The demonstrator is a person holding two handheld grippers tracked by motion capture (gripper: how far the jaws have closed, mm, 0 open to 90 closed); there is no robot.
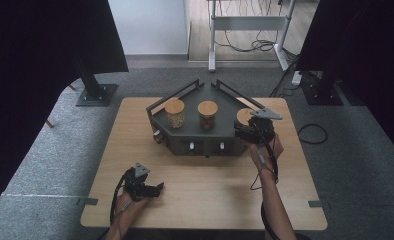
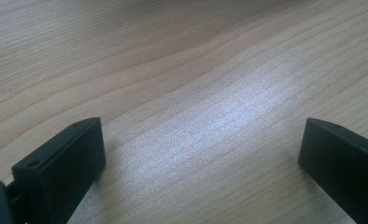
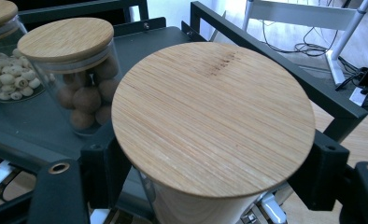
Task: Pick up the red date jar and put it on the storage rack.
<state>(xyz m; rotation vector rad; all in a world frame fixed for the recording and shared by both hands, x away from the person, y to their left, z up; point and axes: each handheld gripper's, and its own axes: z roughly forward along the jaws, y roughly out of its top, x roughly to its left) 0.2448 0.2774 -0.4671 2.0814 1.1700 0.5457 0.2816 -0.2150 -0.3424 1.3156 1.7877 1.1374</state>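
The wooden counter (image 1: pixel 205 190) is the biggest thing here. A dark tray (image 1: pixel 220 102) with low rails sits on the far half of the counter. It is the landmark for all the rest.

Three glass jars with round wooden lids stand in the tray. The left jar (image 1: pixel 175 113) is near the tray's left end and holds small pale bits. The middle jar (image 1: pixel 207 115) is at the tray's centre and holds round brown balls. The right jar (image 3: pixel 210 121) stands at the tray's right end, close to its front edge.

The right gripper (image 1: pixel 254 129) is at the right front corner of the tray. Its jaws are closed on the right jar, one on each side of the glass, just under the lid.

The left gripper (image 1: pixel 144 186) is well apart from the tray, on the near left part of the counter. Its jaws stand wide and hold nothing, with bare wood between them.
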